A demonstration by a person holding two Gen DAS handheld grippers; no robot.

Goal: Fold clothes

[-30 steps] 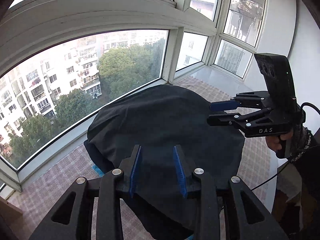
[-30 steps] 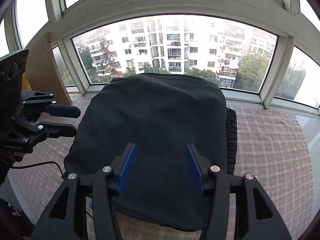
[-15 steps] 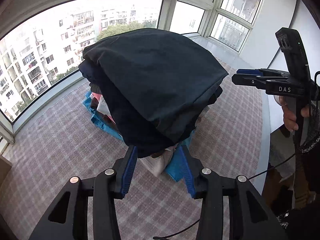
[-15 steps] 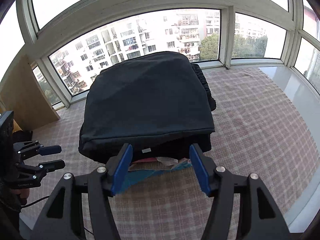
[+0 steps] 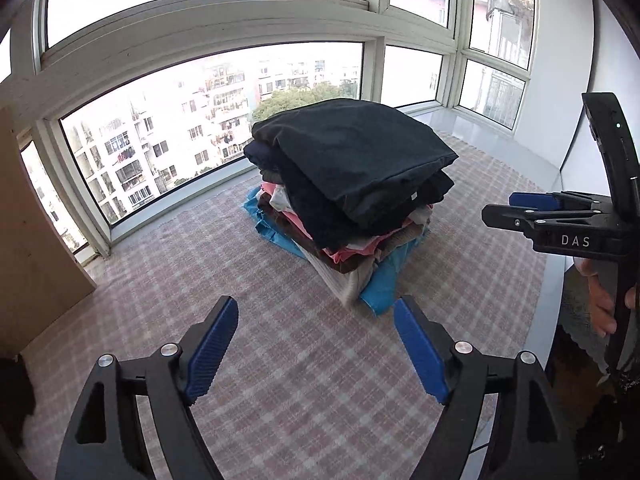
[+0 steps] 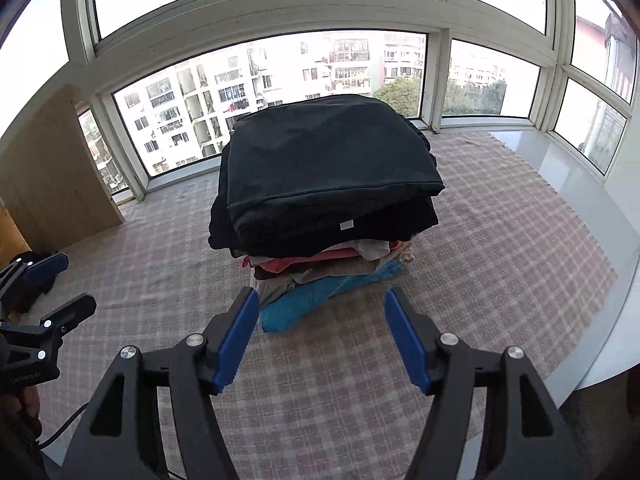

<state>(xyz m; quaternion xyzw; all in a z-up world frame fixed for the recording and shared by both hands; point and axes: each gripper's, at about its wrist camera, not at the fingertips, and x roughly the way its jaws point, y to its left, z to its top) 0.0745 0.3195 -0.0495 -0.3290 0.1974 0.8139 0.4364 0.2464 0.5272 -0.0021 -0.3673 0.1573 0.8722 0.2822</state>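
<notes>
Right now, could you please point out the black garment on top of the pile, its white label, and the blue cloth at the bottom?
black garment [image 6: 328,160], right wrist view, top face.
white label [image 6: 346,225], right wrist view, centre.
blue cloth [image 6: 304,304], right wrist view, front fold.

Both tongs — left tongs [image 5: 316,344] and right tongs [image 6: 322,336] — have pulled back from the folded pile [image 6: 328,184], jaws spread wider.

A curved bay window [image 6: 280,76] with white frames wraps the far side, daylight pouring in — pale apartment blocks [image 5: 160,140] and green treetops [image 6: 472,96] lie beyond the glass. A pink-and-grey checked cloth [image 6: 500,240] covers the wide sill platform, whose glossy pale edge [image 6: 532,152] shows at the right. A light wooden panel [image 5: 36,220] stands at the left — a white wall [image 5: 560,80] at the right.
</notes>
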